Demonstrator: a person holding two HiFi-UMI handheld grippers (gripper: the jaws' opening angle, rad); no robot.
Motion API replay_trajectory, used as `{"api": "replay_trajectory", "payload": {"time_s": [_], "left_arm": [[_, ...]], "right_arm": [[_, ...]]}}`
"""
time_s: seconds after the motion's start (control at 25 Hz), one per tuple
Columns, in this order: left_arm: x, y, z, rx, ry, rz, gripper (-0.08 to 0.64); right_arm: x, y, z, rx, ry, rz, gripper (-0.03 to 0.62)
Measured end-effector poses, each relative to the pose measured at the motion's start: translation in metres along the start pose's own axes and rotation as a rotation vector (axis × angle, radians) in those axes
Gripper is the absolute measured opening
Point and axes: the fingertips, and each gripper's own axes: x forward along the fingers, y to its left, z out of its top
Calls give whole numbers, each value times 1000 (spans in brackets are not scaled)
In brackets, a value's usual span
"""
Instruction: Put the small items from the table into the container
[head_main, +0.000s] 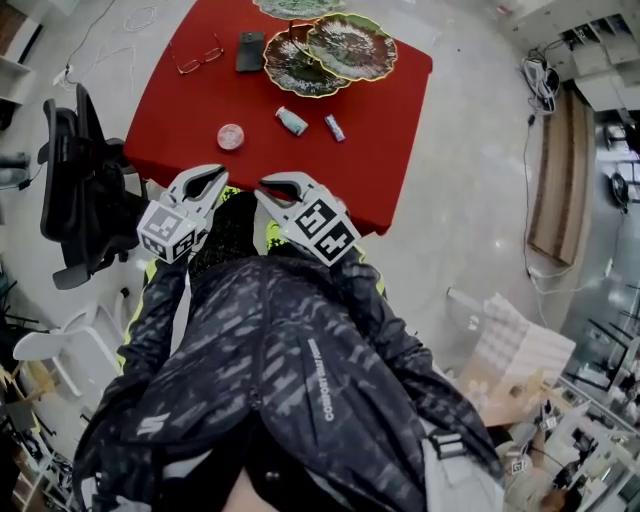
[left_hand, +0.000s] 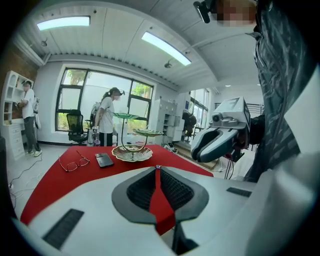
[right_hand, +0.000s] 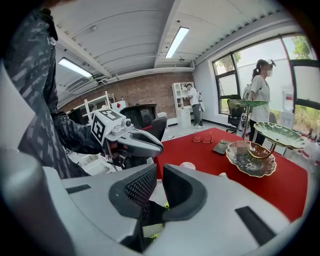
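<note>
A red table (head_main: 200, 90) holds three small items: a round pinkish tin (head_main: 231, 136), a little pale bottle (head_main: 291, 121) and a short tube (head_main: 334, 127). Behind them stands a tiered stand of leaf-shaped dishes (head_main: 330, 50). My left gripper (head_main: 221, 174) and right gripper (head_main: 266, 186) hover side by side at the table's near edge, both shut and empty. In the left gripper view the shut jaws meet over the red cloth, with the right gripper (left_hand: 220, 135) beside them. The right gripper view shows the tin (right_hand: 187, 165), the lowest dish (right_hand: 250, 159) and the left gripper (right_hand: 131, 140).
Glasses (head_main: 200, 57) and a black phone (head_main: 250, 50) lie at the table's far side. A black office chair (head_main: 85, 190) stands left of the table, a white chair (head_main: 70, 340) nearer me. Two people (left_hand: 106, 120) stand by the windows. Boxes and clutter (head_main: 520, 350) fill the right.
</note>
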Motion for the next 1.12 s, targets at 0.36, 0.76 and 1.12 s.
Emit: {"api": "replay_trajectory", "payload": {"time_s": [0.36, 0.76, 1.12], "left_arm": [[41, 39, -46, -37, 114, -31, 111], [76, 86, -85, -52, 213, -12, 252], [98, 122, -107, -1, 271, 31, 317]], "right_arm": [[7, -28, 1, 27, 37, -34, 26], [30, -46, 2, 53, 94, -13, 75], [46, -57, 5, 74, 131, -11, 97]]}}
